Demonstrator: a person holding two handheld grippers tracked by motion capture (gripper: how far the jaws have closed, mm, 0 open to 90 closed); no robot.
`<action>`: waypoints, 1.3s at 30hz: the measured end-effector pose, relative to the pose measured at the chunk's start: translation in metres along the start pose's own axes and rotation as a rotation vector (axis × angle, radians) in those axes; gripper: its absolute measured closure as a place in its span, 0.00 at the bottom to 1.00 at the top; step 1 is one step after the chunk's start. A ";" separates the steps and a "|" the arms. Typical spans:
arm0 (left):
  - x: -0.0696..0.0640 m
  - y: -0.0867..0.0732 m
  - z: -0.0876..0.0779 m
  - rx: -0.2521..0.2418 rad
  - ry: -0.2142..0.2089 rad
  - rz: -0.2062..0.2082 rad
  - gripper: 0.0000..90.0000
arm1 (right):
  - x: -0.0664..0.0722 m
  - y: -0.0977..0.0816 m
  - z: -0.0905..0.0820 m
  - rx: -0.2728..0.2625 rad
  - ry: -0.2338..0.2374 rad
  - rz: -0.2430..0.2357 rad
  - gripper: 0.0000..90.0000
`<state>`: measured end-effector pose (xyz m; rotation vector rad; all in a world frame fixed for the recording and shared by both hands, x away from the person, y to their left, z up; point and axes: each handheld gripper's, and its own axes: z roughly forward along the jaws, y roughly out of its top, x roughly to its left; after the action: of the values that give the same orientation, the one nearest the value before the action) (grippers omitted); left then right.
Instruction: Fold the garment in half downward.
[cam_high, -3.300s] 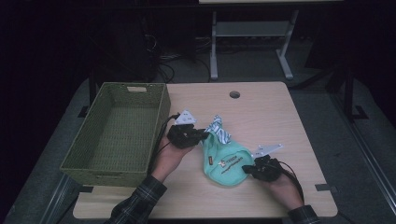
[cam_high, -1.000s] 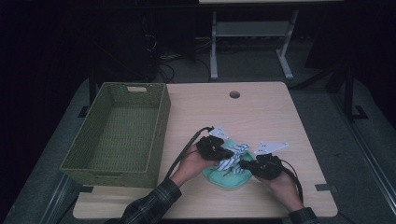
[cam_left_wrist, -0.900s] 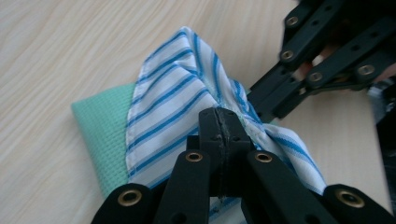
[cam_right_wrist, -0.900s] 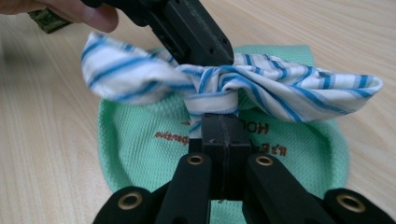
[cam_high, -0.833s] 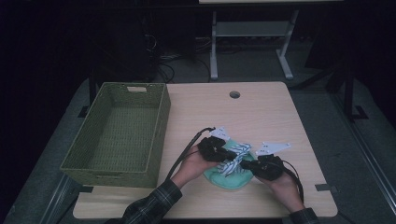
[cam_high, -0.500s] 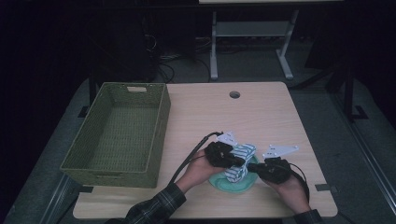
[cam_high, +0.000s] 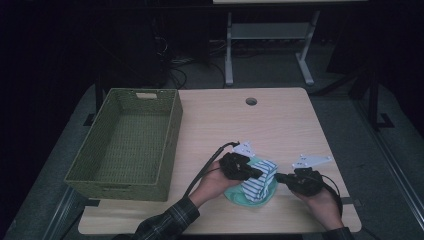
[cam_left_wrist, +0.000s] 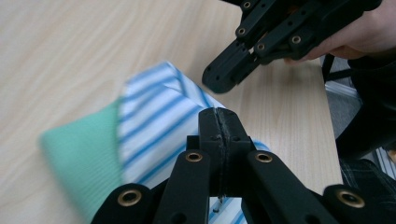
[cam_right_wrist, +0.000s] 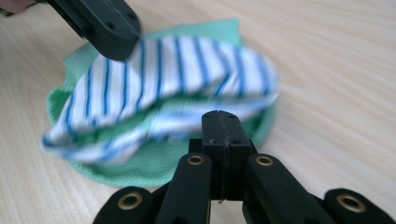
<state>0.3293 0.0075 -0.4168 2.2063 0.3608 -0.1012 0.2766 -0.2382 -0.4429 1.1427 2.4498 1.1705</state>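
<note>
A small cloth, green (cam_high: 235, 194) with a white and blue striped side (cam_high: 256, 182) folded on top, lies bunched near the table's front edge. My left gripper (cam_high: 260, 173) is shut, and its tip rests on the striped fold (cam_left_wrist: 154, 121). In the right gripper view the left gripper (cam_right_wrist: 112, 39) touches the bundle's upper left. My right gripper (cam_high: 276, 176) is shut too and lies low on the table just right of the cloth. Its tip (cam_right_wrist: 219, 119) is at the cloth's edge (cam_right_wrist: 177, 121) with nothing seen between the jaws. It also appears in the left gripper view (cam_left_wrist: 224, 77).
A green woven basket (cam_high: 172, 135) stands at the table's left, with nothing in it. The wooden tabletop (cam_high: 260, 125) has a round cable hole (cam_high: 251, 101) near its far edge. Beyond the table are a white stand's legs (cam_high: 229, 60) and cables on the dark floor.
The cloth has been gathered into a tighter bundle with the striped side on top. Both grippers have shifted right, and the right one has slid off the cloth's right edge.
</note>
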 end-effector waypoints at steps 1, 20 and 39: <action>0.001 0.000 -0.005 -0.005 0.012 -0.004 0.99 | -0.001 0.001 -0.001 -0.005 -0.005 -0.003 1.00; 0.009 -0.038 -0.036 0.063 0.124 -0.087 0.99 | 0.001 0.057 0.038 -0.052 0.096 -0.056 1.00; 0.012 -0.053 -0.007 0.197 0.155 -0.047 1.00 | 0.008 0.057 0.097 0.085 0.100 -0.096 1.00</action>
<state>0.3252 0.0465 -0.4558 2.4078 0.5083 0.0099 0.3487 -0.1541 -0.4653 0.9977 2.6210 1.1322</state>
